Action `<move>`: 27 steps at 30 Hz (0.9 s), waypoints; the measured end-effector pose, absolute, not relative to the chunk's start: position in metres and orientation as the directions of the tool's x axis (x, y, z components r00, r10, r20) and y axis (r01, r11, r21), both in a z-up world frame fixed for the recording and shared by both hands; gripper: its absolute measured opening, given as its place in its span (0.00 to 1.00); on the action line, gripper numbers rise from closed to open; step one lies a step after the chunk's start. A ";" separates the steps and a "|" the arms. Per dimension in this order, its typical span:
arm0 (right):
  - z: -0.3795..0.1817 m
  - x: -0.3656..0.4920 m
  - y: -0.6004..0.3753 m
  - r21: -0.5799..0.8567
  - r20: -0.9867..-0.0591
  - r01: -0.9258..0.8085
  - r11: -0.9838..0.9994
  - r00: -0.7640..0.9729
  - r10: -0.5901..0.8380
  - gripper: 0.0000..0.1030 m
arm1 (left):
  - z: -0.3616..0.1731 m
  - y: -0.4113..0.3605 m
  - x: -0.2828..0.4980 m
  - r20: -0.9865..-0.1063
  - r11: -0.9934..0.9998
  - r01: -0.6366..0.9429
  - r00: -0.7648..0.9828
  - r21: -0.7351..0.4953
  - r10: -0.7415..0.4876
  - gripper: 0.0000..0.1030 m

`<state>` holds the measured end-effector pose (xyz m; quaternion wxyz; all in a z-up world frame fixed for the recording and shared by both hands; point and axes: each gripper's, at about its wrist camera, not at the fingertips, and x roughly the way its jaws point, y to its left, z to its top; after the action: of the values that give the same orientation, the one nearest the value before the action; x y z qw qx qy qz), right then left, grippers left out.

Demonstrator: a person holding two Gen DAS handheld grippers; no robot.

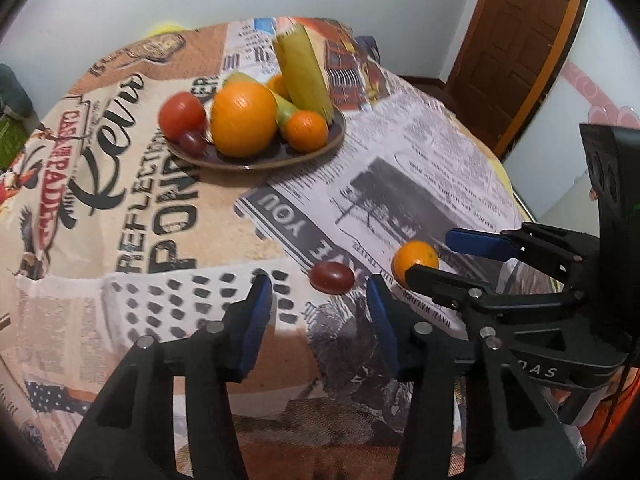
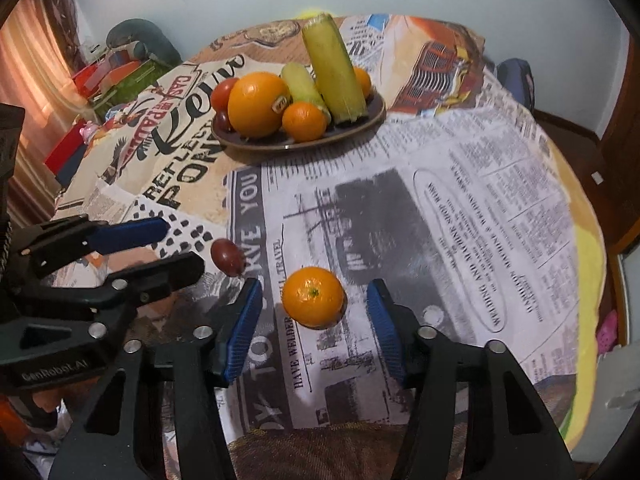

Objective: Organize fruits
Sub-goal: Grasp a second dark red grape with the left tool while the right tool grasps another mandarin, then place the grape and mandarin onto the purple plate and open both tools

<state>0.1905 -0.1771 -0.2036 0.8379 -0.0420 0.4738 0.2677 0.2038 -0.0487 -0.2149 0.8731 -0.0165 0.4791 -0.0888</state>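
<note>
Domestic room: cloth-covered table [image 2: 460, 168], panelled wooden door [image 1: 516, 40], curtain [image 2: 28, 68] (clutter beside it).

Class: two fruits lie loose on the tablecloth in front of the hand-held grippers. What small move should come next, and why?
Probably lower the right hand-held gripper a little further so its open jaws straddle the small orange, then close. The orange sits centred just ahead of the pads, untouched, while the plate already holds the other fruit. The left hand-held gripper similarly faces the dark red fruit.
</note>
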 end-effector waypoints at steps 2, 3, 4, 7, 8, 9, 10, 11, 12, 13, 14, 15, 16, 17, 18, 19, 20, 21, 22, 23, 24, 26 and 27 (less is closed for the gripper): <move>-0.208 0.192 -0.176 0.191 -0.820 -0.491 0.850 0.396 0.413 0.41 | -0.221 -0.051 0.206 -0.842 0.982 0.142 0.510 -0.121 -0.178 0.43; -0.210 0.192 -0.175 0.194 -0.822 -0.494 0.848 0.390 0.415 0.37 | -0.223 -0.051 0.207 -0.845 0.982 0.144 0.503 -0.127 -0.183 0.42; -0.213 0.193 -0.174 0.202 -0.825 -0.500 0.842 0.376 0.421 0.34 | -0.226 -0.051 0.208 -0.848 0.981 0.145 0.496 -0.131 -0.187 0.41; -0.216 0.193 -0.171 0.186 -0.829 -0.509 0.841 0.378 0.412 0.31 | -0.231 -0.053 0.210 -0.854 0.979 0.154 0.482 -0.134 -0.193 0.37; -0.216 0.192 -0.171 0.187 -0.826 -0.510 0.840 0.381 0.415 0.31 | -0.232 -0.053 0.211 -0.855 0.979 0.154 0.481 -0.135 -0.194 0.37; -0.216 0.193 -0.172 0.192 -0.824 -0.508 0.840 0.382 0.419 0.31 | -0.232 -0.053 0.212 -0.855 0.978 0.154 0.480 -0.137 -0.196 0.36; -0.215 0.193 -0.174 0.194 -0.821 -0.505 0.841 0.385 0.421 0.31 | -0.233 -0.053 0.213 -0.855 0.978 0.154 0.479 -0.140 -0.198 0.35; -0.215 0.194 -0.175 0.196 -0.820 -0.502 0.843 0.388 0.421 0.31 | -0.233 -0.054 0.214 -0.855 0.978 0.153 0.478 -0.144 -0.200 0.34; -0.214 0.194 -0.177 0.198 -0.818 -0.498 0.844 0.390 0.422 0.31 | -0.233 -0.054 0.215 -0.855 0.977 0.155 0.476 -0.148 -0.205 0.33; -0.213 0.195 -0.179 0.202 -0.815 -0.494 0.846 0.394 0.425 0.31 | -0.234 -0.055 0.217 -0.855 0.976 0.157 0.475 -0.152 -0.209 0.32; -0.213 0.196 -0.179 0.203 -0.814 -0.490 0.848 0.396 0.425 0.31 | -0.234 -0.055 0.218 -0.855 0.976 0.157 0.474 -0.152 -0.210 0.31; -0.212 0.196 -0.181 0.203 -0.813 -0.487 0.849 0.400 0.424 0.31 | -0.235 -0.056 0.220 -0.855 0.976 0.159 0.474 -0.151 -0.209 0.29; -0.211 0.196 -0.182 0.203 -0.811 -0.484 0.851 0.404 0.423 0.31 | -0.236 -0.057 0.221 -0.855 0.977 0.158 0.477 -0.145 -0.204 0.27; -0.210 0.197 -0.183 0.201 -0.810 -0.482 0.853 0.408 0.422 0.31 | -0.236 -0.058 0.221 -0.854 0.978 0.156 0.481 -0.139 -0.198 0.25; -0.209 0.197 -0.184 0.200 -0.808 -0.480 0.854 0.412 0.421 0.31 | -0.237 -0.057 0.222 -0.853 0.977 0.157 0.482 -0.142 -0.201 0.25; -0.207 0.196 -0.184 0.201 -0.806 -0.480 0.854 0.415 0.423 0.31 | -0.237 -0.056 0.222 -0.851 0.976 0.156 0.483 -0.150 -0.208 0.24; -0.206 0.197 -0.184 0.201 -0.804 -0.480 0.854 0.418 0.424 0.31 | -0.236 -0.054 0.222 -0.849 0.975 0.154 0.482 -0.158 -0.214 0.24; -0.204 0.197 -0.184 0.198 -0.802 -0.480 0.855 0.422 0.423 0.31 | -0.235 -0.053 0.221 -0.848 0.975 0.153 0.482 -0.164 -0.219 0.24; -0.202 0.198 -0.183 0.194 -0.800 -0.480 0.855 0.427 0.422 0.31 | -0.234 -0.051 0.221 -0.847 0.975 0.150 0.485 -0.165 -0.218 0.24; -0.200 0.198 -0.183 0.191 -0.798 -0.482 0.855 0.431 0.421 0.31 | -0.232 -0.050 0.220 -0.844 0.975 0.149 0.491 -0.163 -0.216 0.24; -0.198 0.199 -0.182 0.189 -0.796 -0.483 0.855 0.434 0.421 0.31 | -0.229 -0.047 0.220 -0.840 0.976 0.146 0.499 -0.160 -0.212 0.24; -0.193 0.201 -0.181 0.185 -0.790 -0.485 0.855 0.444 0.423 0.31 | -0.223 -0.043 0.219 -0.833 0.978 0.139 0.514 -0.156 -0.206 0.24; -0.190 0.202 -0.180 0.184 -0.785 -0.485 0.855 0.451 0.424 0.31 | -0.219 -0.039 0.219 -0.828 0.979 0.135 0.524 -0.153 -0.202 0.24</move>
<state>0.2023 -0.1802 -0.1903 0.8511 -0.0336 0.4509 0.2670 0.2188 -0.0387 -0.2190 0.8721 -0.0348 0.4784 -0.0966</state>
